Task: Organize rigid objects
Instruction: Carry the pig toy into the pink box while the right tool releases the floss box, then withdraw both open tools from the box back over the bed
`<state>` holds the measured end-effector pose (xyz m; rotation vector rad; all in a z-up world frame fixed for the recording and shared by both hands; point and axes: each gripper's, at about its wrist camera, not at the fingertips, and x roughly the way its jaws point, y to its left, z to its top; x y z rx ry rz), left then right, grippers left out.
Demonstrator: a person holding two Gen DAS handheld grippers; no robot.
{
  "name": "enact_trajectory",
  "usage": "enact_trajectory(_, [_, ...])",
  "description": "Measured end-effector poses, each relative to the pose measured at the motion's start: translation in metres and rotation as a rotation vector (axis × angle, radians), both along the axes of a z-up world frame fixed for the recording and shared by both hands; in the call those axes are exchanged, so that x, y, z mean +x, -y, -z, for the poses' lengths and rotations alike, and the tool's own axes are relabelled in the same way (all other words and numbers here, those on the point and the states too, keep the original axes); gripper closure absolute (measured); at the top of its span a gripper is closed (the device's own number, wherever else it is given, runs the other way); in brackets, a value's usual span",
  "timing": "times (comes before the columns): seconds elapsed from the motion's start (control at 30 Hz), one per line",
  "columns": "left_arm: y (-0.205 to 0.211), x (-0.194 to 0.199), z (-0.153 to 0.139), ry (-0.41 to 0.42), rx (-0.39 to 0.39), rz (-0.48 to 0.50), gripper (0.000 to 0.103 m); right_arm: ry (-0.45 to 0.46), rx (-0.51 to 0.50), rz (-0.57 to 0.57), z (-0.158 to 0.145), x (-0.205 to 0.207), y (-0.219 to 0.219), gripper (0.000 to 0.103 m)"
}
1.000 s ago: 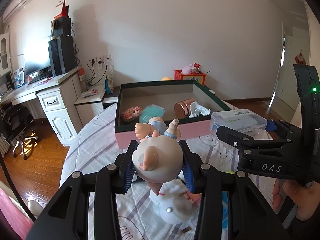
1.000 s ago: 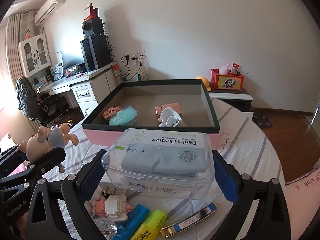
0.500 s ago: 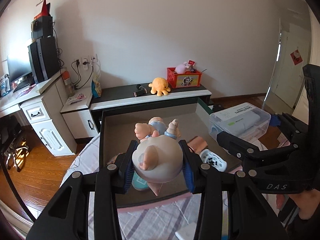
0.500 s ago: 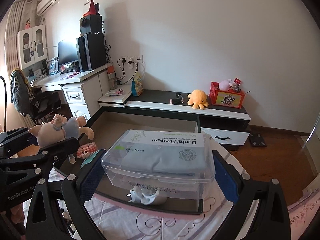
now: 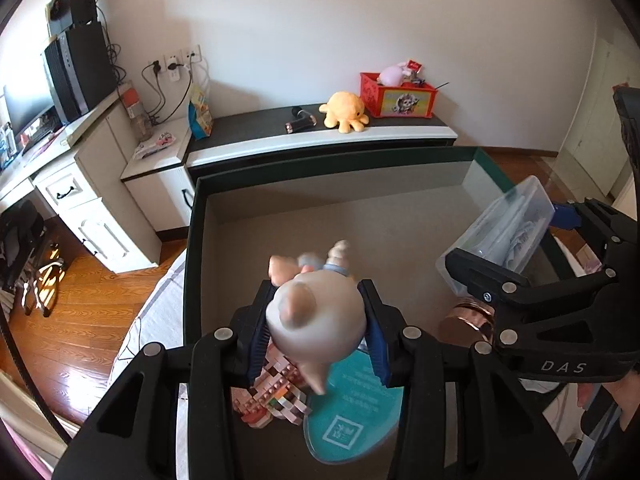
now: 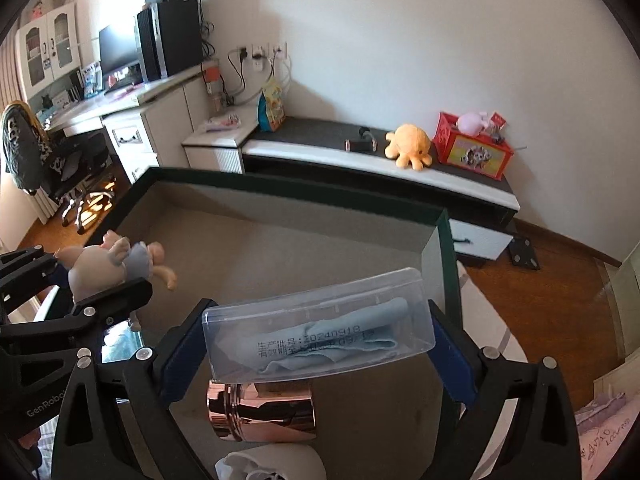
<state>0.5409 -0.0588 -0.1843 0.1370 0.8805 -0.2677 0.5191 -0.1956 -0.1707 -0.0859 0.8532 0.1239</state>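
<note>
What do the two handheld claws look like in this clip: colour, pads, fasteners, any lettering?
Both are matte black plastic with cut-out finger frames and round silver fasteners. The left claw has ribbed blue pads and reads "GenRobot" on its side in the right wrist view. The right claw has blue pads too, with "DAS" in pale letters on its side. No cables or sleeves are visible.

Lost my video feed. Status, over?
Left gripper clamps pig figure; right gripper clamps clear box. Both over tray. Copper can, teal lid below.

- Daylight came from the left, glaring on the wood floor (image 5: 76,312).
- The pig toy (image 5: 316,324) looked motion-blurred.
- Fisheye bending curved the walls; corners were black.
</note>
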Motion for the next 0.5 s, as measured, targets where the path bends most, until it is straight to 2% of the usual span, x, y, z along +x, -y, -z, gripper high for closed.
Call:
enact_trajectory(0.1, [0.0, -0.006, -0.003, 0.024, 0.011, -0.025, 0.05, 0.002, 0.018, 0.007, 0.0, -0.001, 0.005, 0.004])
enact_trajectory(0.17, [-0.001, -0.013, -0.008, 0.047, 0.02, -0.037, 0.039, 0.012, 0.037, 0.019, -0.004, -0.007, 0.008, 0.003])
enact_trajectory(0.23, [-0.004, -0.026, -0.019, 0.086, 0.005, -0.044, 0.017, 0.036, 0.049, 0.035, -0.012, -0.018, 0.011, 0.002])
enact_trajectory(0.3, [-0.012, -0.041, -0.031, 0.134, -0.014, -0.051, 0.009, 0.068, 0.068, 0.038, -0.022, -0.035, 0.013, 0.0])
enact_trajectory(0.4, [-0.018, -0.079, -0.051, 0.215, -0.015, -0.067, 0.0, 0.137, 0.088, 0.041, -0.041, -0.073, 0.014, 0.0])
enact_trajectory(0.5, [-0.027, -0.121, -0.071, 0.287, -0.038, -0.074, 0.0, 0.2, 0.109, 0.04, -0.059, -0.117, 0.014, 0.0])
